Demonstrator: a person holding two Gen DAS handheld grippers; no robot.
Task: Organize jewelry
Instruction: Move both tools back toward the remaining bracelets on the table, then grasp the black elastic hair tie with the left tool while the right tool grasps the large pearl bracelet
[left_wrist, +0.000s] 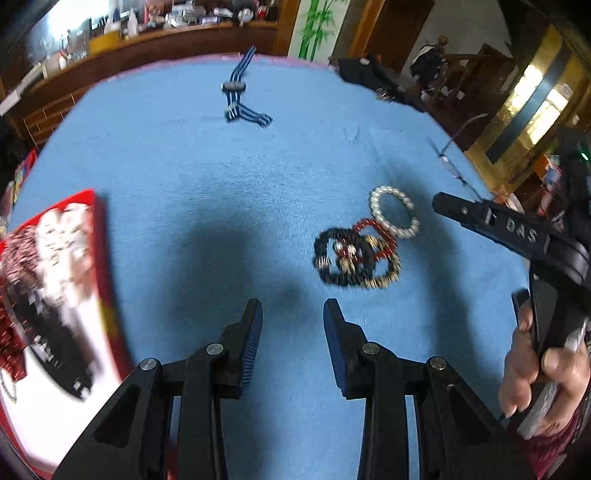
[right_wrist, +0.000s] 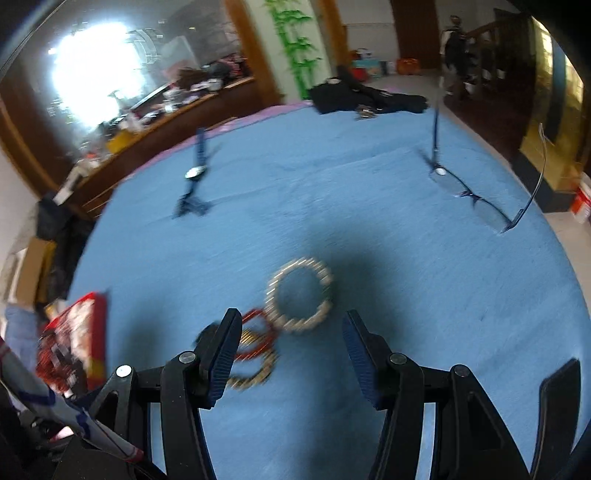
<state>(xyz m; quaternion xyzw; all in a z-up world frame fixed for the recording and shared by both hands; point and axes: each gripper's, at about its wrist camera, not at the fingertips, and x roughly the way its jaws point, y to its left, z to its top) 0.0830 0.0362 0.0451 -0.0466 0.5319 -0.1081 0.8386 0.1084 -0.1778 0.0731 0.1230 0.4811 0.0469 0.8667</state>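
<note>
In the left wrist view, you are holding your left tongs (left_wrist: 293, 314) parted and empty over the blue tabletop (left_wrist: 207, 177), the bracelet pile (left_wrist: 364, 245) lying just ahead-right. In the right wrist view, your right tongs (right_wrist: 290, 325) are gaping empty above the pearl bracelet (right_wrist: 301, 293).

Eyeglasses (right_wrist: 476, 199): on blue cloth (right_wrist: 369, 206), two o'clock.
Dark garment (right_wrist: 354, 98): twelve o'clock, cloth's far edge.
Bamboo picture (right_wrist: 295, 44): beyond, on wall.
</note>
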